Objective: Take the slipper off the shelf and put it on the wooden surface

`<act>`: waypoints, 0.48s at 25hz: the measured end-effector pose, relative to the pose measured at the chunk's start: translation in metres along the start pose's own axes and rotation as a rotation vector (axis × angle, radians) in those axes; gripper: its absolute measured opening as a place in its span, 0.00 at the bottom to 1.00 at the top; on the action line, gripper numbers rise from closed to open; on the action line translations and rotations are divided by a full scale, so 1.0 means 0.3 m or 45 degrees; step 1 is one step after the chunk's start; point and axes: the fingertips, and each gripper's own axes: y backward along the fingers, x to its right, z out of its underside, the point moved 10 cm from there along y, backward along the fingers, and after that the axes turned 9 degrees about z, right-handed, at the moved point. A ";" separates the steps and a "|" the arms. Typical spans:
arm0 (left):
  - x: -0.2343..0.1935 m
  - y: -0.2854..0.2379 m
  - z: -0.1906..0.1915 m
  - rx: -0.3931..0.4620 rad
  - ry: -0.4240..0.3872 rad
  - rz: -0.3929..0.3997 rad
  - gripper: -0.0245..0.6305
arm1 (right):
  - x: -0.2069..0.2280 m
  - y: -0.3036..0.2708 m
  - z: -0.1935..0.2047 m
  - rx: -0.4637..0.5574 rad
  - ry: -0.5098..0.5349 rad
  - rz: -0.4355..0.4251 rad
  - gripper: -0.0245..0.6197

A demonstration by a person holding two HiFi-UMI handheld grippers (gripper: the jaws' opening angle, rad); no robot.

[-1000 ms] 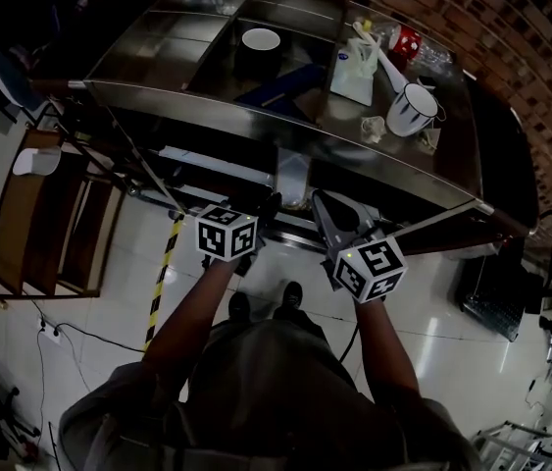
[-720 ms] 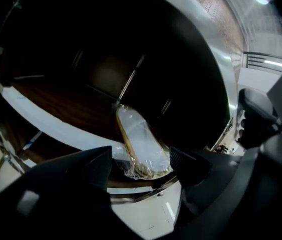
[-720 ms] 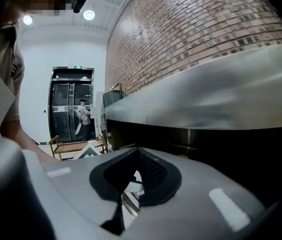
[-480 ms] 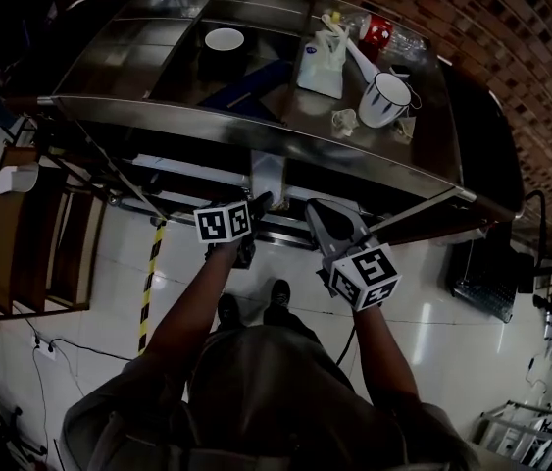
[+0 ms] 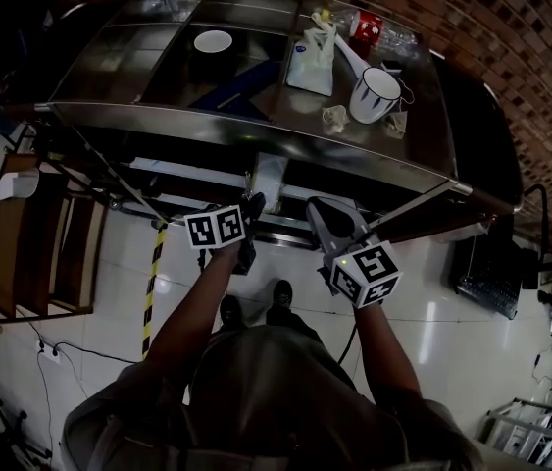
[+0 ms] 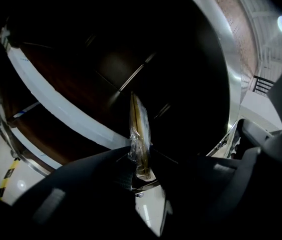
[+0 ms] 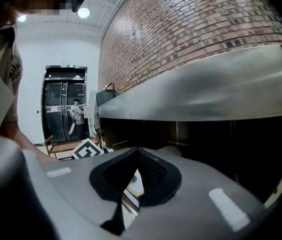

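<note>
The slipper (image 5: 269,177), pale and wrapped in clear plastic, pokes out from the dark lower shelf (image 5: 192,173) under the steel table. In the left gripper view the slipper (image 6: 139,129) shows edge-on, thin and upright. My left gripper (image 5: 250,214) holds the slipper's near end. The jaws of the left gripper (image 6: 141,156) are closing, and the pads press both sides of the wrap. My right gripper (image 5: 330,220) hangs just to the right at shelf height, apart from the slipper. Seen in its own view, the right gripper (image 7: 136,156) is shut with nothing in it. The wooden frame (image 5: 21,234) stands at the far left.
On the steel table top (image 5: 138,67) are a white mug (image 5: 374,94), a black roll with a white top (image 5: 213,45), a plastic bag (image 5: 311,62) and a red can (image 5: 366,29). Yellow-black tape (image 5: 153,283) runs along the floor. A brick wall (image 5: 511,57) rises behind.
The head view has swung a little, so the table sits further left. My left gripper stays at the slipper's near end, shifted slightly left. The right gripper has hardly moved.
</note>
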 end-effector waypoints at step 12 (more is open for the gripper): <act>0.069 0.269 -0.102 0.176 -0.194 -0.035 0.14 | -0.121 -0.099 -0.002 -0.002 0.015 -0.139 0.04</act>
